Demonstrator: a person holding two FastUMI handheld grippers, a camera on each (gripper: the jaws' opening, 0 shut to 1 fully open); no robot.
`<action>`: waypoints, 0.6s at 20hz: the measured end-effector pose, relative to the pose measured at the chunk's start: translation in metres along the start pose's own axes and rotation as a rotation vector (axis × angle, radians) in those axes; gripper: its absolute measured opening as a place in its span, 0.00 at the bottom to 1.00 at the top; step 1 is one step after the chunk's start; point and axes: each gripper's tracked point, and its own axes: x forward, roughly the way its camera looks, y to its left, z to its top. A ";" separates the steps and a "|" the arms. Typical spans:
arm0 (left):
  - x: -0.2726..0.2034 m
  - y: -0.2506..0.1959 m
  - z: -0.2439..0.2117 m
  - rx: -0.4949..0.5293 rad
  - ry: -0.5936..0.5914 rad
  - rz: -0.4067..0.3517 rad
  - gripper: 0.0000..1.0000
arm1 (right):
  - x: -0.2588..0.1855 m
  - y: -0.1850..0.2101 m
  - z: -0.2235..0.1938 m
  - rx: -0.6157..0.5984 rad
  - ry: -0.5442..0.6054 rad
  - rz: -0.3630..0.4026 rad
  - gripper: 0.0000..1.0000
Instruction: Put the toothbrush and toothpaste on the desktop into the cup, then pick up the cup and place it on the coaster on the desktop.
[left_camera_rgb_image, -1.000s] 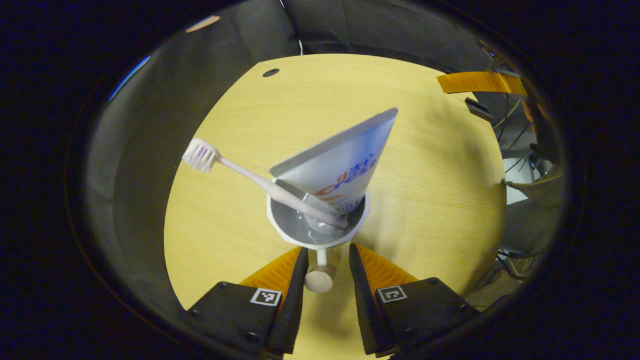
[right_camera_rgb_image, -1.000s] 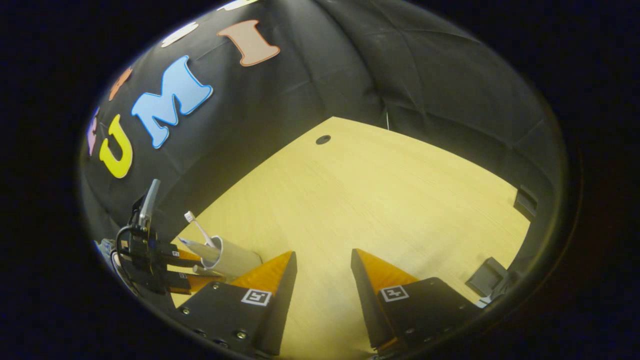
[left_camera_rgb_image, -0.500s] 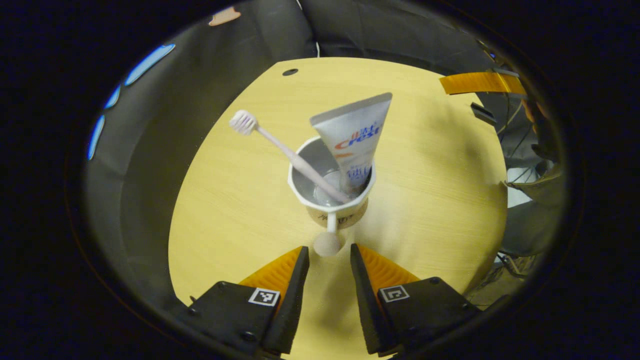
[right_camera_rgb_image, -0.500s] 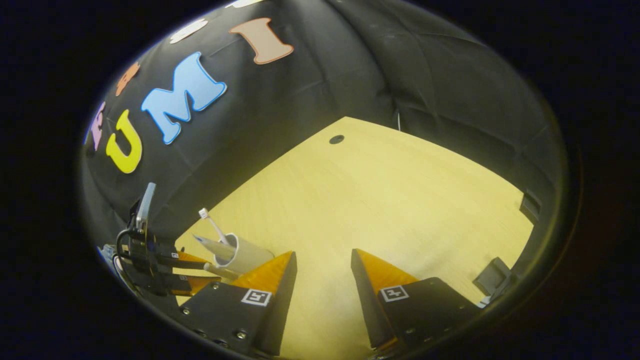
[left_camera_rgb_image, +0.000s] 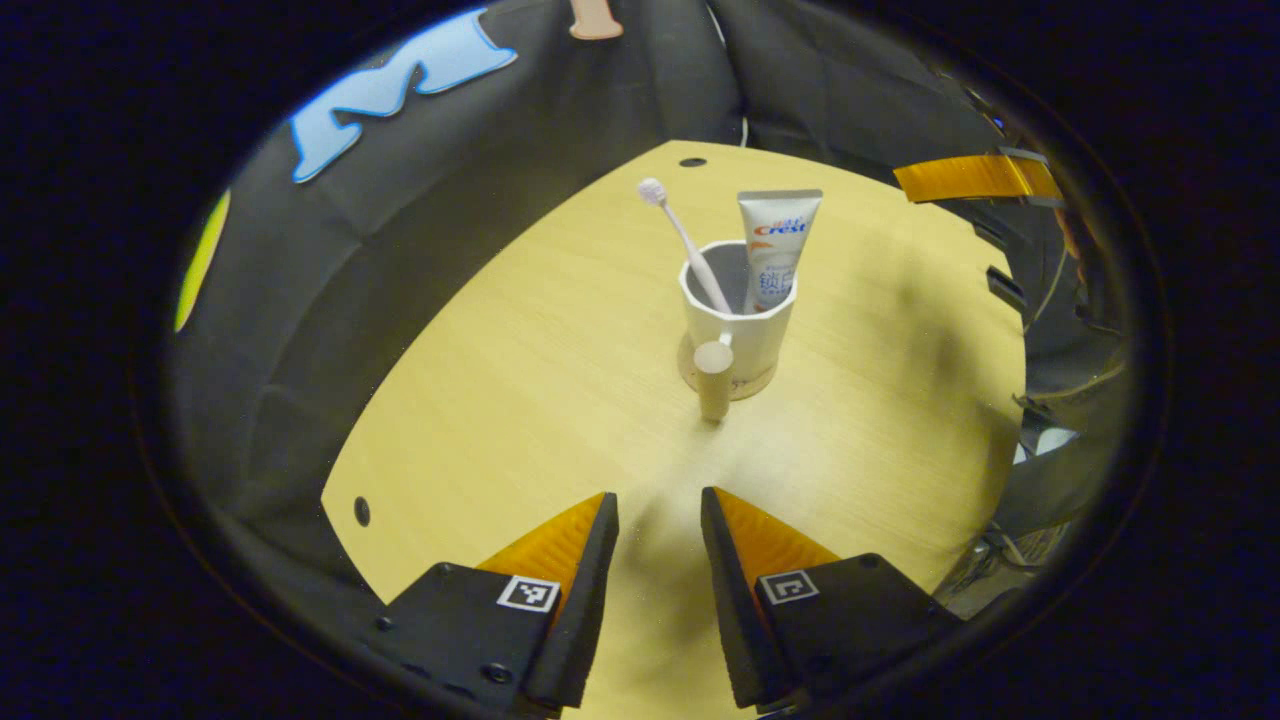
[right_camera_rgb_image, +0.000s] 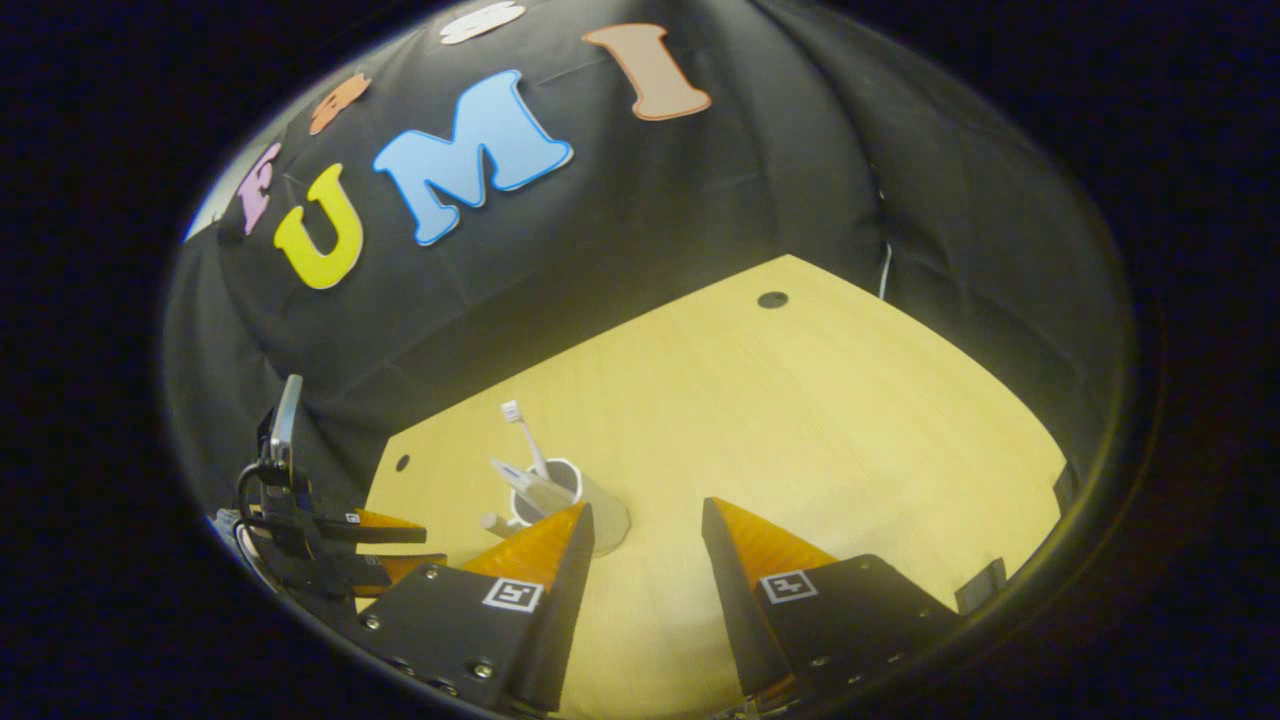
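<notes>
Cup (left_camera_rgb_image: 738, 318) standing on the coaster (left_camera_rgb_image: 728, 380), both grippers released.

The white cup sits upright on the round coaster on the wooden desktop (left_camera_rgb_image: 520, 380), its handle turned toward the left gripper (left_camera_rgb_image: 655, 520). The toothbrush (left_camera_rgb_image: 685, 242) leans inside the cup, bristles up, and the toothpaste (left_camera_rgb_image: 776, 245) stands beside it in the cup. The left gripper is well apart from the cup, fingers parted and holding nothing. The right gripper (right_camera_rgb_image: 647, 530) is also spread open over bare desktop, with the cup just beside its left finger.
</notes>
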 end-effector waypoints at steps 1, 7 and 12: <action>-0.015 0.002 0.000 -0.044 -0.037 0.025 0.72 | -0.001 0.010 0.007 -0.030 -0.013 0.019 0.64; -0.095 0.008 0.039 -0.285 -0.283 0.188 0.72 | -0.010 0.079 0.048 -0.170 -0.108 0.138 0.72; -0.162 0.023 0.088 -0.434 -0.488 0.350 0.43 | -0.037 0.124 0.077 -0.271 -0.206 0.198 0.64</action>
